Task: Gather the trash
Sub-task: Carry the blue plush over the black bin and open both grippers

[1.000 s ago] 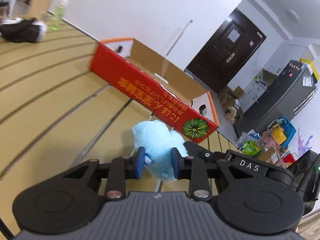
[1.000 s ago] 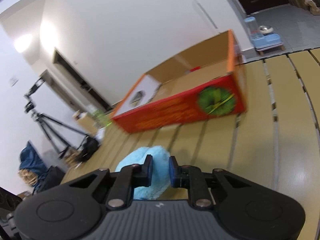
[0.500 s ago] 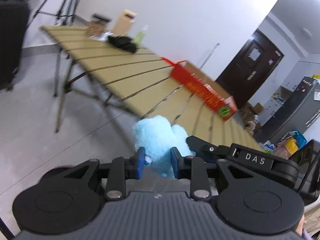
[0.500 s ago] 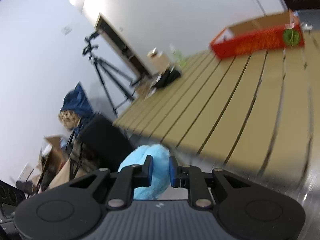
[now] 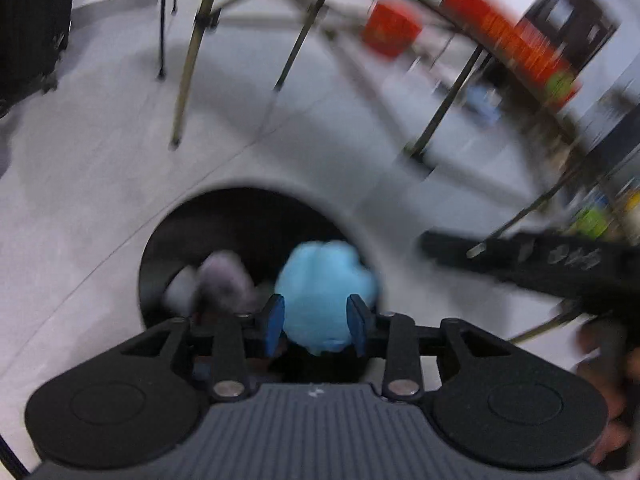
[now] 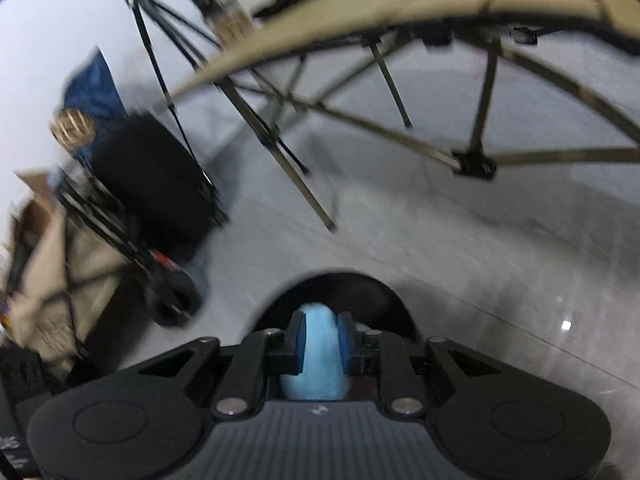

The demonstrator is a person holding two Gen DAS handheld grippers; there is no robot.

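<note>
No readable writing here, both views are smeared with motion blur. The red box (image 5: 516, 44) up on the desk (image 6: 400, 4) has yellow lettering and a green round logo, but I can't make out any of it.

One blue plush (image 5: 324, 292), two tongs. In the left wrist view the left tongs (image 5: 316, 322) have their blue pads on either side of the plush, and the jaws have just been opening; I can't tell if the pads are touching it at all. The right tongs (image 6: 322, 342) sit at a narrow gap with both pads pressed into the plush, so they're gripping it.

The plush hangs over the dark mouth of one round bin (image 5: 168, 240) on the grey floor (image 5: 100, 152), near side of the desk legs. Inside the bin, left of the plush, there's a pale purplish fuzzy lump (image 5: 224, 280), too blurry to name.

Far left in the right view: one tripod (image 6: 148, 32) and a black bag (image 6: 156, 184).
</note>
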